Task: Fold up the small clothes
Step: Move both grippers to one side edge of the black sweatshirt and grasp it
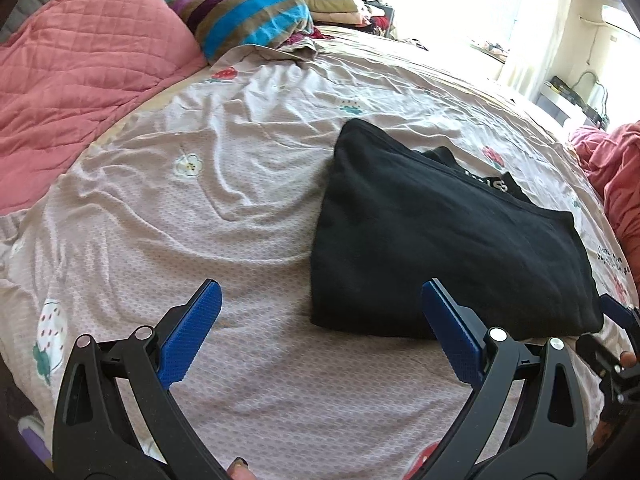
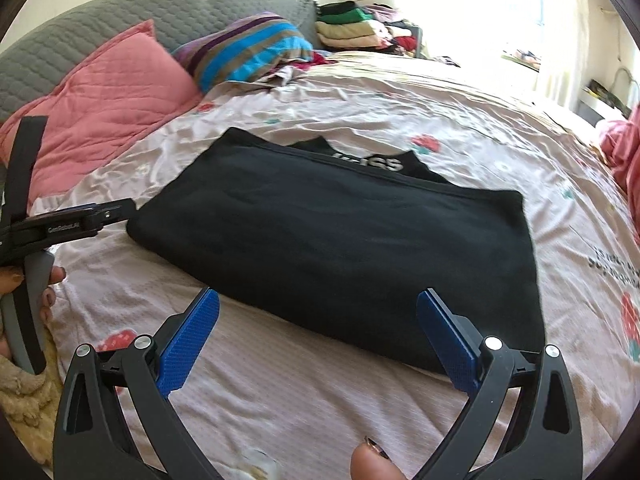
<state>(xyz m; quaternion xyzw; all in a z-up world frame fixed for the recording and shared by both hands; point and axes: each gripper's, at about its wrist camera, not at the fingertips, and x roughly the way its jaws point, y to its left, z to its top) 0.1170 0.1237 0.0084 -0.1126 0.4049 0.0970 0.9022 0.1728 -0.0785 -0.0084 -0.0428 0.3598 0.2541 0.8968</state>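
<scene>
Both grippers are spread wide with nothing between their blue pads. The left gripper [image 1: 320, 332] hangs over the wrinkled flowered sheet [image 1: 180, 200], just left of the folded black garment [image 1: 440, 236]. The right gripper [image 2: 318, 336] sits at the near edge of that garment [image 2: 340, 240], which lies flat mid-bed

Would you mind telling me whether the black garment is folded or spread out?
Folded: the black garment lies as a compact rectangle, its top layer doubled over the printed part behind.
</scene>
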